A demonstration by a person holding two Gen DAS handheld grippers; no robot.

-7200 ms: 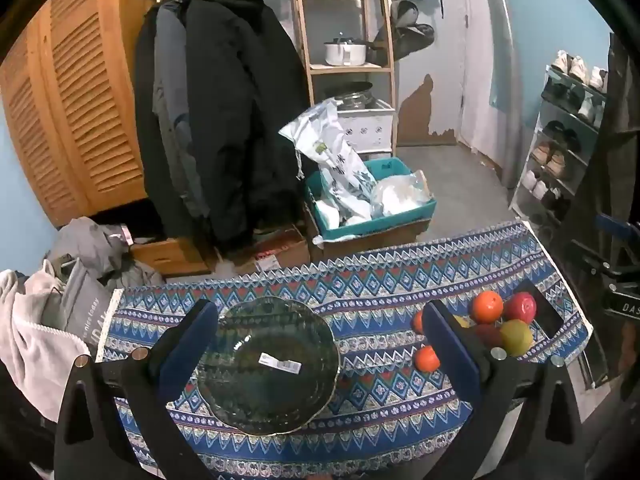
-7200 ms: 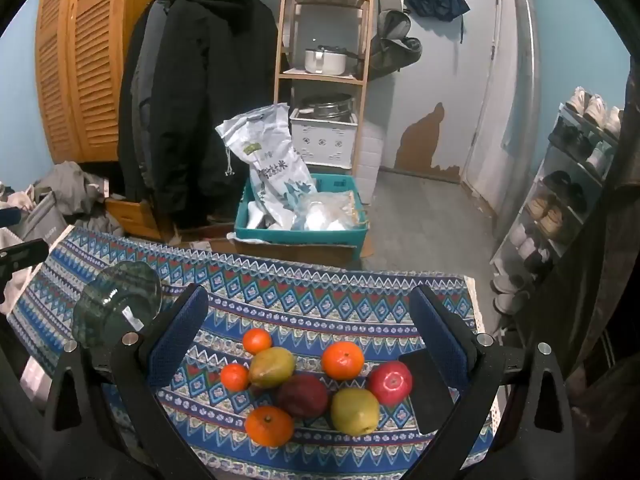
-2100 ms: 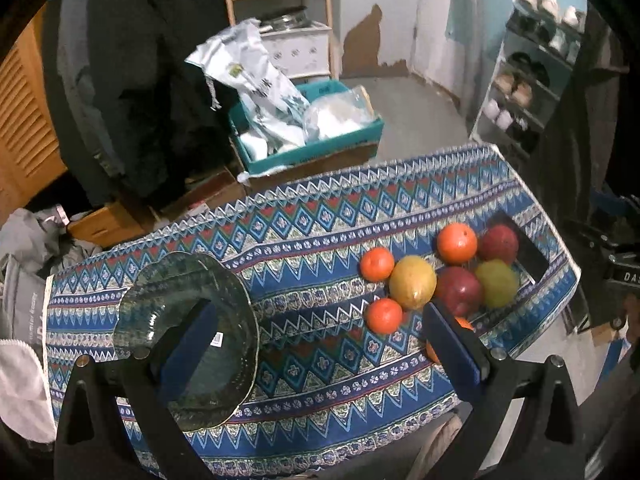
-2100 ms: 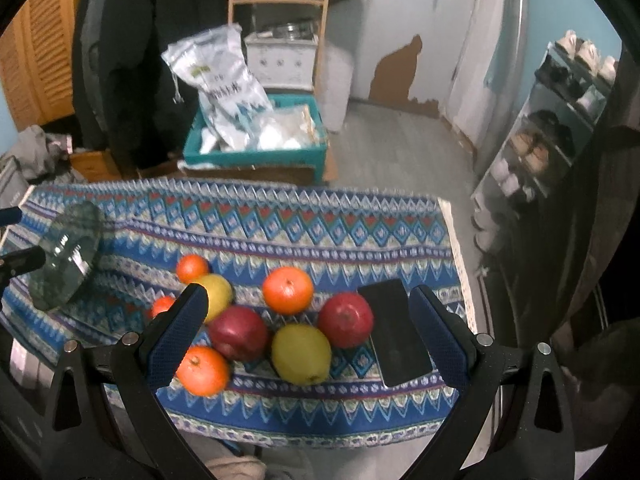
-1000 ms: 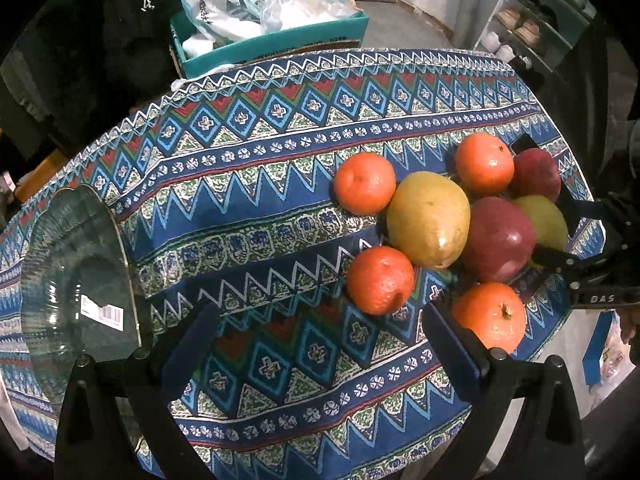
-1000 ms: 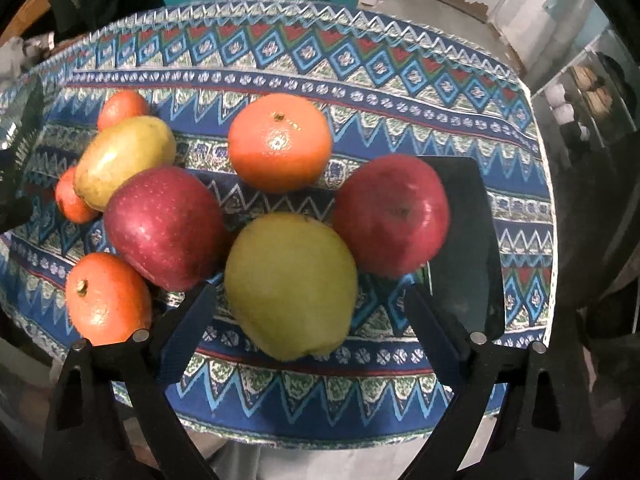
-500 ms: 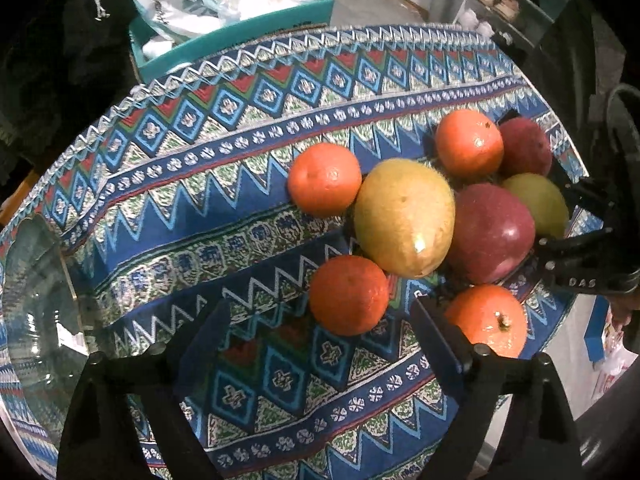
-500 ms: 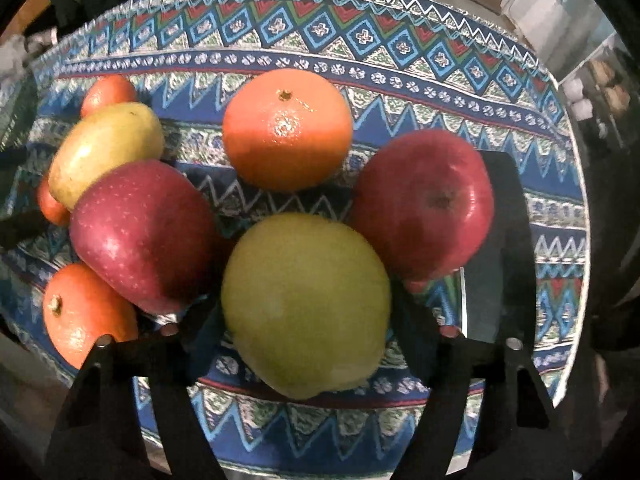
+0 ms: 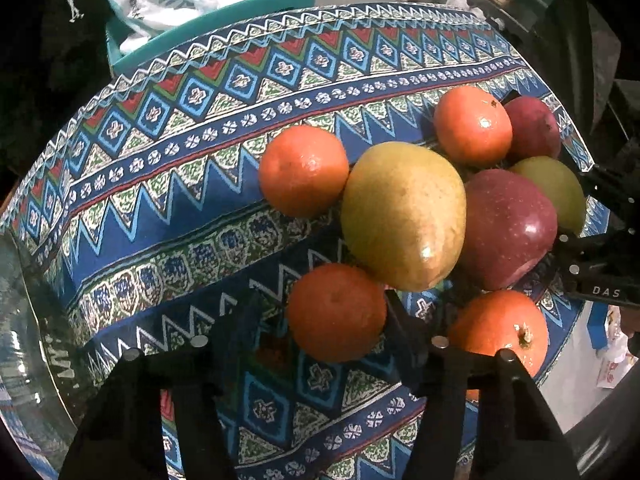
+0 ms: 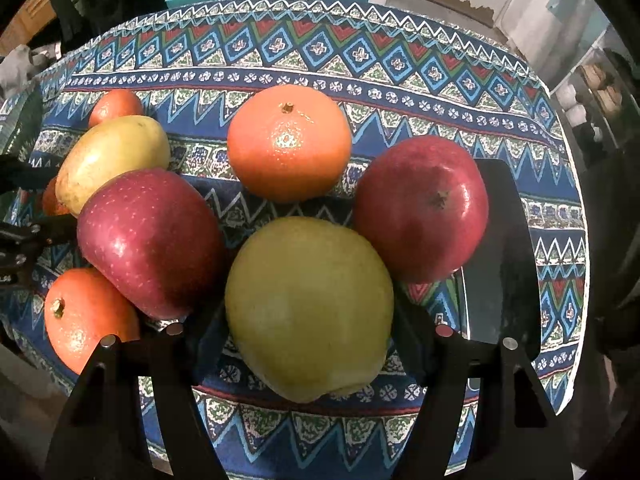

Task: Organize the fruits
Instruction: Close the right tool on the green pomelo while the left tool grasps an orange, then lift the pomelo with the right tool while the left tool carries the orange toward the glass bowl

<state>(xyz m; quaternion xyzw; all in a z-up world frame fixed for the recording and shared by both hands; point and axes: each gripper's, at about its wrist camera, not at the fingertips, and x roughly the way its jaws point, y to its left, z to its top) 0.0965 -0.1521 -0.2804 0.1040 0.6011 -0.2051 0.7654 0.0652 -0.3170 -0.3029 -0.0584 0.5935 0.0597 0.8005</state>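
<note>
Several fruits lie bunched on a patterned blue cloth (image 9: pixel 192 184). In the left wrist view my left gripper (image 9: pixel 320 320) has its fingers on both sides of a small orange (image 9: pixel 336 312), which still rests on the cloth. Behind it are a yellow mango (image 9: pixel 404 216), a dark red apple (image 9: pixel 508 228) and more oranges. In the right wrist view my right gripper (image 10: pixel 310 332) has its fingers against both sides of a green pear (image 10: pixel 308 312). A red apple (image 10: pixel 422 208), an orange (image 10: pixel 289 142) and the dark red apple (image 10: pixel 150 242) surround it.
A glass bowl (image 9: pixel 24 344) sits at the cloth's left end. A black phone (image 10: pixel 500 256) lies right of the fruits. The table edge is close in front. A teal bin (image 9: pixel 216 12) with bags stands on the floor beyond.
Both grippers have come down and forward onto the fruit pile. The left fingers have narrowed around the small orange, the right fingers around the green pear.
</note>
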